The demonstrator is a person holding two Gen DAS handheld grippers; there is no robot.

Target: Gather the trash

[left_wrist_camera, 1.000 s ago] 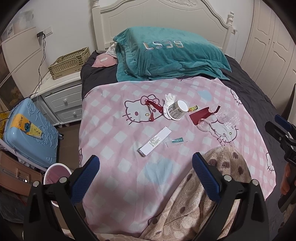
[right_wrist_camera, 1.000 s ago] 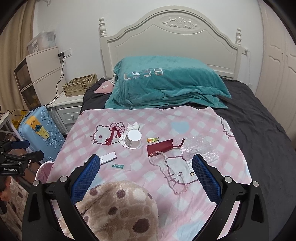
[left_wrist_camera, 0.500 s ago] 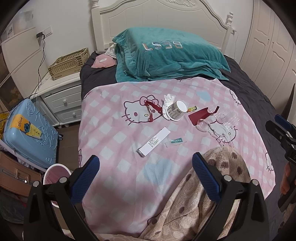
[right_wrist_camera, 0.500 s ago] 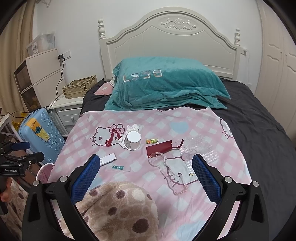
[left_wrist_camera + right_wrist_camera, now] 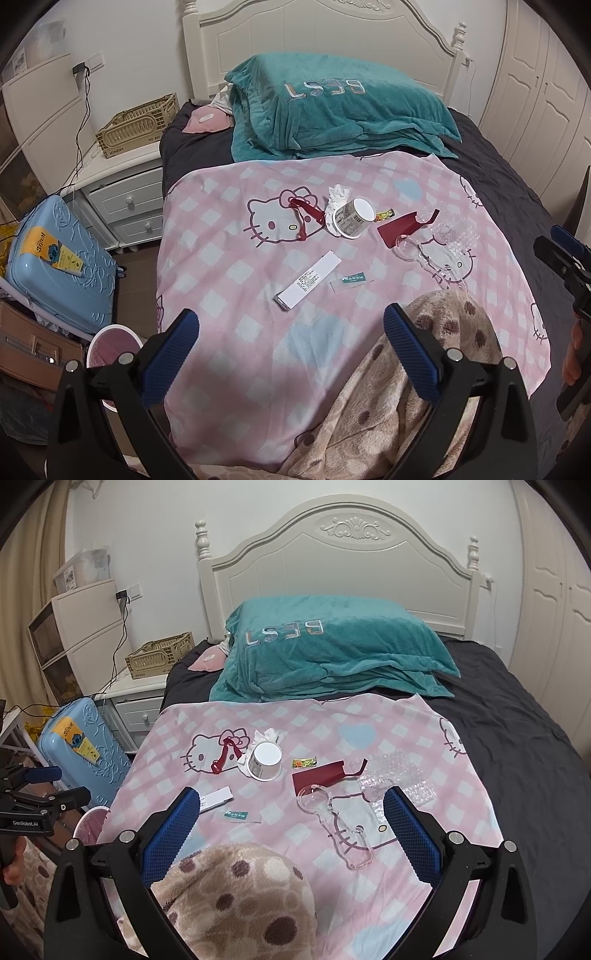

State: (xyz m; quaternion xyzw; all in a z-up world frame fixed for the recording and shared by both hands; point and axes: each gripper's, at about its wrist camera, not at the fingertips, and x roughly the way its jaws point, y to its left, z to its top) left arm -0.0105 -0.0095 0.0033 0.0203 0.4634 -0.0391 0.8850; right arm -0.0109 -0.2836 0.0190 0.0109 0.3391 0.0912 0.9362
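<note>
Left wrist view: my left tongs (image 5: 291,339) spread wide, nothing held, hovering above pink checked sheet (image 5: 240,354). Spotted fleece blanket (image 5: 417,406) bunched under right finger. Pink bin (image 5: 110,341) on floor, low left, beside bed. Farther out on sheet: white paper strip (image 5: 310,278), small green packet (image 5: 352,280) just beside it. Beyond: tipped paper cup (image 5: 352,221) touching crumpled tissue (image 5: 338,194), red ribbon (image 5: 304,212), dark red card (image 5: 402,229), clear plastic (image 5: 452,232). Right wrist view: my right tongs (image 5: 291,821) gaping too, empty. Teal pillow (image 5: 332,650) at headboard.
</note>
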